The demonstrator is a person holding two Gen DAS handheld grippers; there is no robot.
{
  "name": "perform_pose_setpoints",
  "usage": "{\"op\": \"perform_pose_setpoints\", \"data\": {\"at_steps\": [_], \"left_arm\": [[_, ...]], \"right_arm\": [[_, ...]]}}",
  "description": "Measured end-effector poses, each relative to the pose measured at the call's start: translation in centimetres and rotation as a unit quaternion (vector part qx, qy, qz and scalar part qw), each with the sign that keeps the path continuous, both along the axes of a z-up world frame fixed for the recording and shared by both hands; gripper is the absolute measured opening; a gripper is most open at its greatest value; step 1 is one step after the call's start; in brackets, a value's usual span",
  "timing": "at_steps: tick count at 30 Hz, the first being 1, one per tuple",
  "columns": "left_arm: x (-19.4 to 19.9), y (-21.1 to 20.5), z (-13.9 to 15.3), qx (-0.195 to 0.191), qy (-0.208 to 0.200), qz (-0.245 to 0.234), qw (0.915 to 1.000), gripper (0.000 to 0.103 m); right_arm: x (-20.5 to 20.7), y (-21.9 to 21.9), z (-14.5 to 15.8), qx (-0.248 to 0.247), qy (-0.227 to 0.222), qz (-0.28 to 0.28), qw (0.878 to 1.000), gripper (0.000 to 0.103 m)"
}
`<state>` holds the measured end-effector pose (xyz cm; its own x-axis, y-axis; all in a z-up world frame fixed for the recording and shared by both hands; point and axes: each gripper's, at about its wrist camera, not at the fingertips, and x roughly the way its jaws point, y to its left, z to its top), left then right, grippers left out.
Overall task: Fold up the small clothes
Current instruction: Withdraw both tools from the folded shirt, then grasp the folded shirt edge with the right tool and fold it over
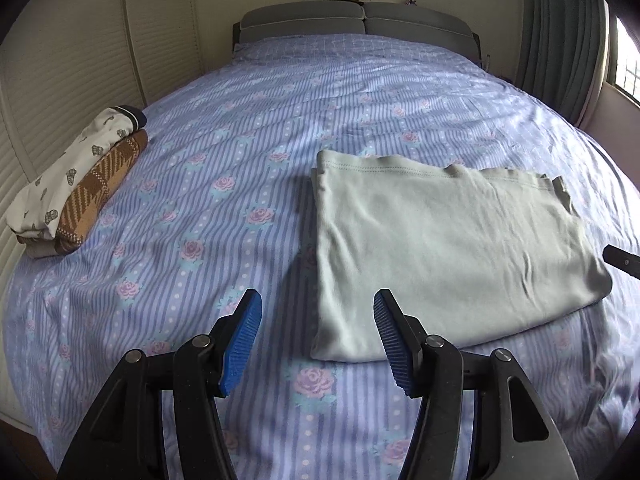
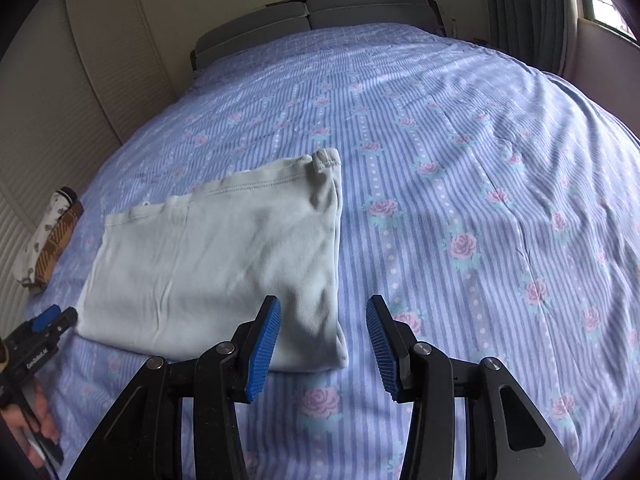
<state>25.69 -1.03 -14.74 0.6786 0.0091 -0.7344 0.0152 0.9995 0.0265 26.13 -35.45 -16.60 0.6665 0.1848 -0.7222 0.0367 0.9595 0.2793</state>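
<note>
A pale green garment [image 1: 444,248] lies folded into a flat rectangle on the bed; it also shows in the right wrist view [image 2: 216,264]. My left gripper [image 1: 317,304] is open and empty, hovering over the sheet just off the garment's near left corner. My right gripper [image 2: 322,308] is open and empty, above the garment's near right corner. The left gripper also appears at the left edge of the right wrist view [image 2: 56,316], and a tip of the right gripper shows at the right edge of the left wrist view [image 1: 620,258].
The bed has a blue striped sheet with roses [image 1: 248,128]. A stack of folded clothes [image 1: 76,188], white patterned and brown plaid, lies by the bed's left edge; it also shows in the right wrist view [image 2: 48,240]. A grey headboard [image 1: 360,20] stands at the far end, closet doors on the left, curtains on the right.
</note>
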Motion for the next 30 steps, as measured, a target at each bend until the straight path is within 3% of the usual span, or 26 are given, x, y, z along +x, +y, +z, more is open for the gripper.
{"op": "perform_pose_setpoints", "data": {"at_steps": [8, 15, 26, 27, 29, 30], "left_arm": [[2.9, -1.9, 1.3, -0.062, 0.002, 0.002, 0.9981, 0.058], [4.4, -3.7, 1.0, -0.062, 0.005, -0.012, 0.9980, 0.058], [6.5, -2.4, 0.9, -0.073, -0.003, 0.018, 0.9971, 0.058], [6.6, -2.3, 0.9, -0.073, -0.003, 0.019, 0.9971, 0.058], [6.6, -2.0, 1.2, -0.074, -0.005, 0.021, 0.9971, 0.058], [6.5, -1.9, 1.3, -0.074, -0.007, 0.021, 0.9970, 0.058]], "right_arm": [[5.9, -2.3, -0.7, 0.064, 0.013, 0.023, 0.998, 0.045], [10.0, -3.3, -2.8, 0.101, 0.033, 0.046, 0.993, 0.045], [12.7, -1.5, -4.1, 0.122, 0.031, 0.079, 0.989, 0.045], [12.9, -1.2, -4.0, 0.118, 0.031, 0.084, 0.989, 0.042], [13.2, -0.6, -3.9, 0.126, 0.037, 0.096, 0.987, 0.016], [13.2, -0.4, -4.0, 0.134, 0.041, 0.098, 0.985, 0.014]]}}
